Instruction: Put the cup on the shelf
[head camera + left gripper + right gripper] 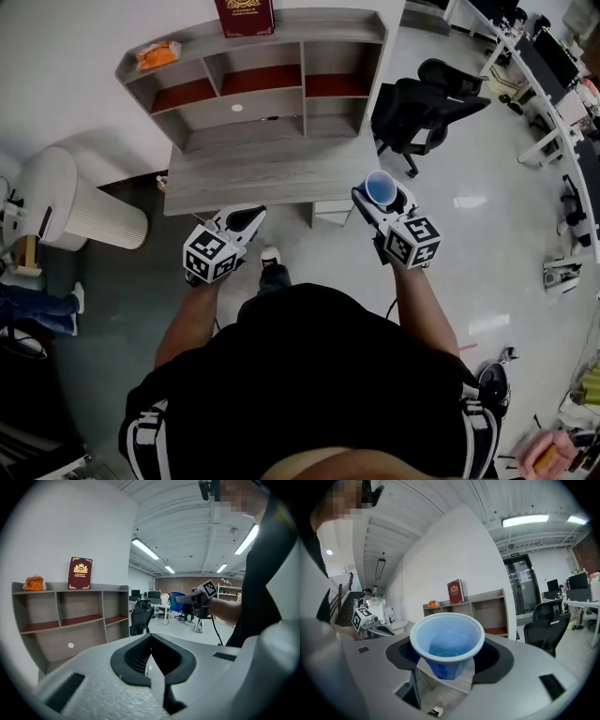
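A light blue plastic cup (380,187) (446,641) stands upright between the jaws of my right gripper (382,199) (447,656), which is shut on it below the rim. The cup is empty. It hangs in the air in front of the desk's right corner. The grey wooden shelf unit (253,80) (483,609) (70,616) with open compartments stands on the desk (262,178) against the wall. My left gripper (246,221) (150,644) is held level with the right one, its jaws together with nothing in them.
A dark red book (246,14) (80,573) and an orange object (157,54) sit on top of the shelf. A black office chair (422,108) stands right of the desk. A white cylindrical unit (66,202) stands to the left.
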Demonstrator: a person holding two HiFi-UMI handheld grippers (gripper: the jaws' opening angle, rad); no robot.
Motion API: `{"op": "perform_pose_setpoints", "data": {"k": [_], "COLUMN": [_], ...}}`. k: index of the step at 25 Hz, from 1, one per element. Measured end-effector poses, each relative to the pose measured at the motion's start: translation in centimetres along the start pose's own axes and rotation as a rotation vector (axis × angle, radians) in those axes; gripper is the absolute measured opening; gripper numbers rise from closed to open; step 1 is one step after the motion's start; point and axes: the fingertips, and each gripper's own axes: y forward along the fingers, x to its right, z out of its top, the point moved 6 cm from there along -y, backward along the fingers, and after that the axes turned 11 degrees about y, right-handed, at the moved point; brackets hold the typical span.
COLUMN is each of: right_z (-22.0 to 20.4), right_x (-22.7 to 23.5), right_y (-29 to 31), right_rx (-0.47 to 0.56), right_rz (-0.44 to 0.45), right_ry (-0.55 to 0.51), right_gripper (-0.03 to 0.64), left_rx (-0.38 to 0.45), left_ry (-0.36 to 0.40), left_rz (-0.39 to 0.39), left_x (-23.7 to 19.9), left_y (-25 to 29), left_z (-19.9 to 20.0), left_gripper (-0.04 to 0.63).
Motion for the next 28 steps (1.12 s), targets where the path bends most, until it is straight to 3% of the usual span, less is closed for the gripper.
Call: {"op": "perform_pose_setpoints", "data": {"k": [12,28], "right_z": [1.0,3.9], "right_x": [2.1,4.1], "right_y": [4.3,14.0], "right_rx": [0.008,0.013], "right_rz": [-0.061,-0.126], "right_ry": [0.019,0.036], "right_gripper": [0.304,0.304], "left_rx": [0.031,0.063], "left_ry": [0.028,0.036], "left_rz": [-0.024,-0.066], "left_x": [-6.5,-19.0], "left_y": [2.7,6.1], "left_z": [0.5,0.4], "left_gripper": [0.015,0.015]}}
